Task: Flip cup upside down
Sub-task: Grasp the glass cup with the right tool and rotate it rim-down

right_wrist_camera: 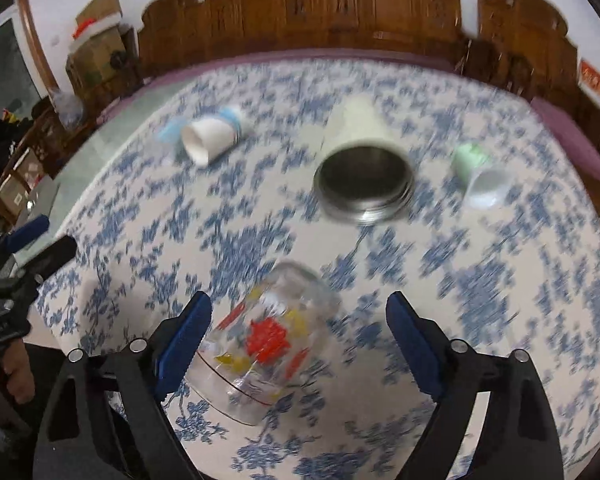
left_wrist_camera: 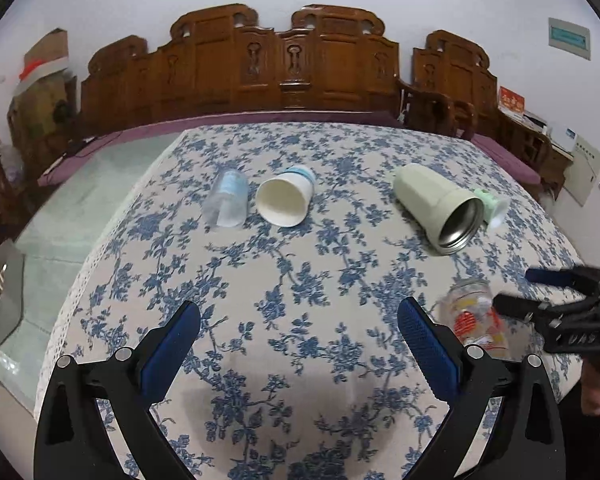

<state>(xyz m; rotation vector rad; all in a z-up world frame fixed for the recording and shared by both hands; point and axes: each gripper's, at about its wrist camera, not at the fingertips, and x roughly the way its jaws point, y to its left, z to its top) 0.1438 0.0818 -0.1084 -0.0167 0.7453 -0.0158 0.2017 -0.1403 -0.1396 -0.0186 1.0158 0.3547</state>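
A clear glass cup (right_wrist_camera: 260, 344) with red and yellow print lies on its side on the floral tablecloth, between the open fingers of my right gripper (right_wrist_camera: 298, 338), nearer the left finger; the view is blurred. The same glass (left_wrist_camera: 476, 316) shows in the left wrist view at the right, with the right gripper (left_wrist_camera: 516, 292) beside it. My left gripper (left_wrist_camera: 300, 344) is open and empty over bare cloth.
Other cups lie on their sides farther back: a cream steel-lined tumbler (left_wrist_camera: 436, 208), a white paper cup (left_wrist_camera: 284, 200), a clear plastic cup (left_wrist_camera: 228, 200), a small green cup (right_wrist_camera: 476, 176). The table (left_wrist_camera: 112, 256) drops off at left. Carved wooden bench (left_wrist_camera: 284, 64) stands behind.
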